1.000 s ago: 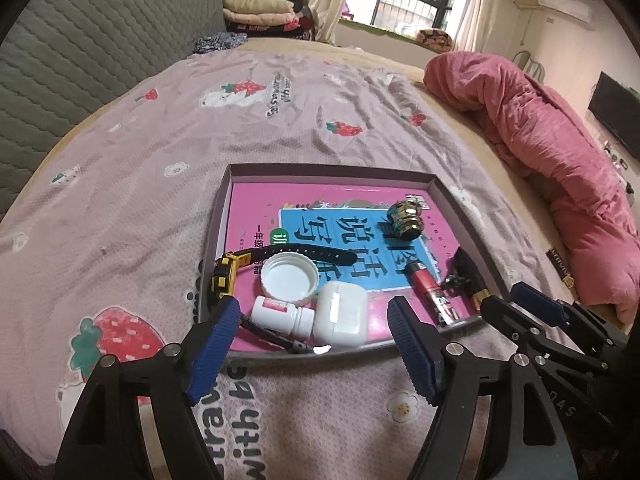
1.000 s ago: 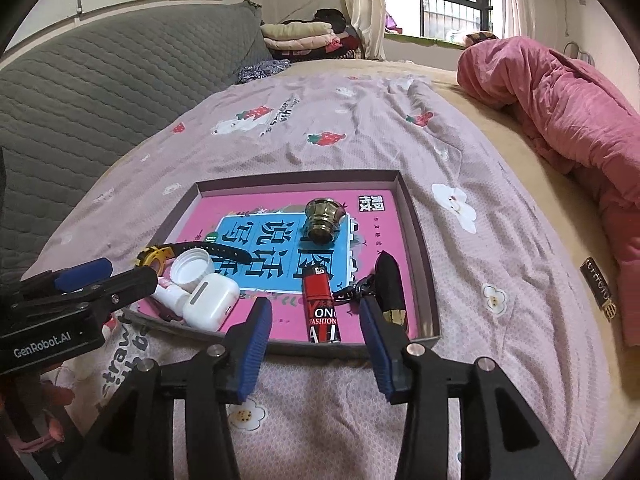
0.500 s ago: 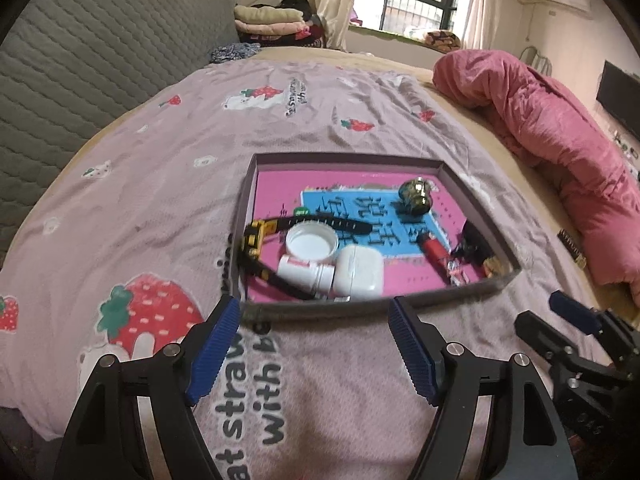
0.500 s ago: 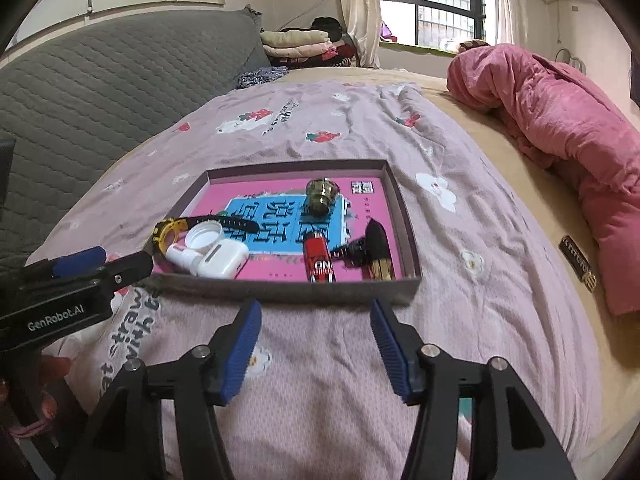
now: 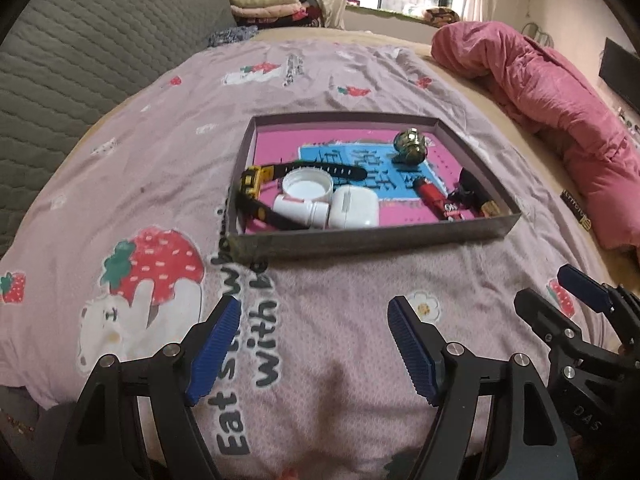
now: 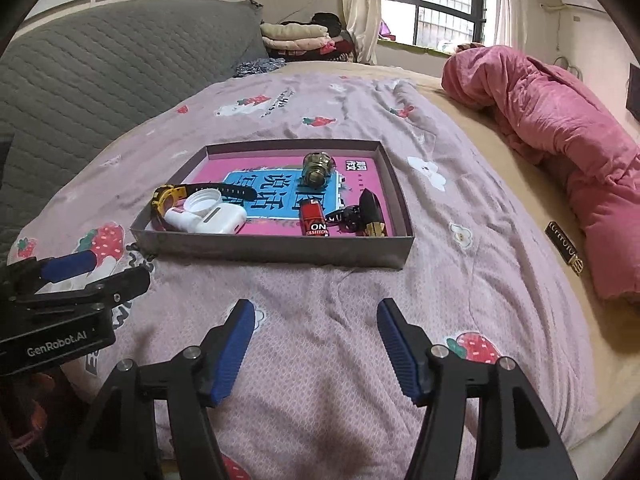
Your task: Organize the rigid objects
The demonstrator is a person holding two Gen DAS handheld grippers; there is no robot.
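A shallow grey box lies on the bed, lined with a pink and blue book. In it lie a yellow and black watch, a white bottle, its white cap, a white earbud case, a brass knob, a red lighter and a black key fob. My left gripper and right gripper are open and empty, hovering over the bedspread well short of the box.
A lilac strawberry-print bedspread covers the bed. A rolled pink quilt lies along the right side. A grey quilted headboard stands on the left. A small black and gold label lies right of the box. Folded clothes sit at the far end.
Both grippers have drawn back from the box toward the near edge of the bed. The box and its contents have not moved. Both grippers stay open.
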